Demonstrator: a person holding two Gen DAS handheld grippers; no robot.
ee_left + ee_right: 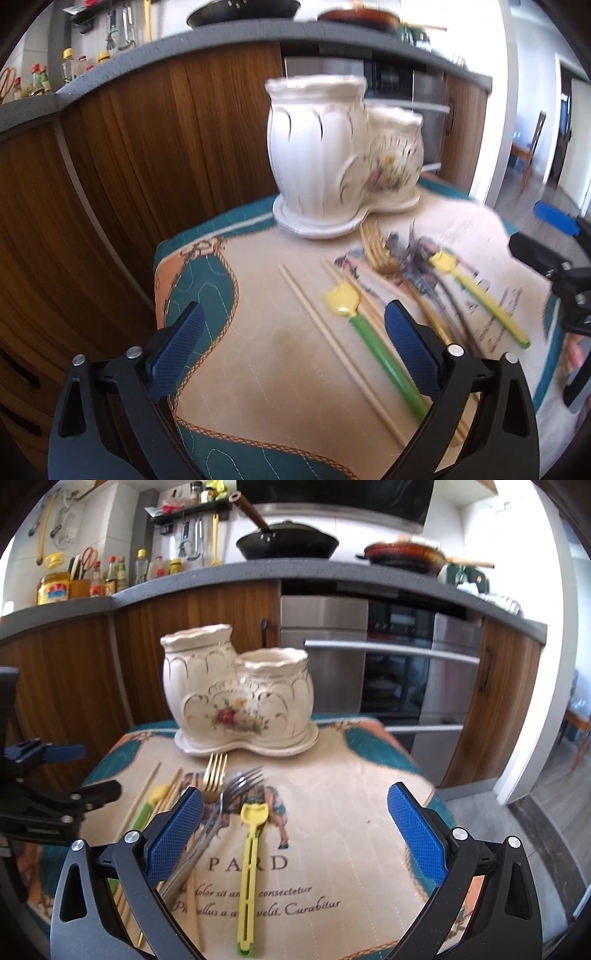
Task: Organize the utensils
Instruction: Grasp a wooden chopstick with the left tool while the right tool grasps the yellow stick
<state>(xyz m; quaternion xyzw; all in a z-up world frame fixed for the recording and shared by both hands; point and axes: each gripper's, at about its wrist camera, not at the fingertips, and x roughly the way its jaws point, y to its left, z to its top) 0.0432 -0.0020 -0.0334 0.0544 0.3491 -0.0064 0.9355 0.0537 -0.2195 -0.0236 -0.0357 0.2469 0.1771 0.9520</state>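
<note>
Nothing sorted yet, by the look of it: every utensil lying flat on the printed cloth (332,867), none standing in the holder. Nearest the right claw (303,838), a yellow slotted fork (249,867) stretched along the cloth toward the near edge, head pointing at the holder. Just to its left, a steel fork (236,790) and a gold fork (376,251), tines toward the holder, handles seemingly crossing under the claw's left pad. Further toward the left edge, a green-handled fork with a yellow head (369,339) among loose wooden chopsticks (332,332), apparently touching them, though blur makes that hard to settle.

At the far edge of the cloth, the white ceramic holder (236,698): a tall cup and a shorter cup joined on one base, floral front. Short cup's mouth showing nothing inside; tall cup's interior out of sight, nothing poking above either rim.

Right claw spread wide, carrying nothing, poised over the yellow fork. Left claw (295,354) likewise wide and bare, over the chopsticks and green fork.

Step in hand, probably: the first pick. Next move calls for dropping low, pinching one thin handle without snagging its neighbours, then tipping it upright into a cup.
</note>
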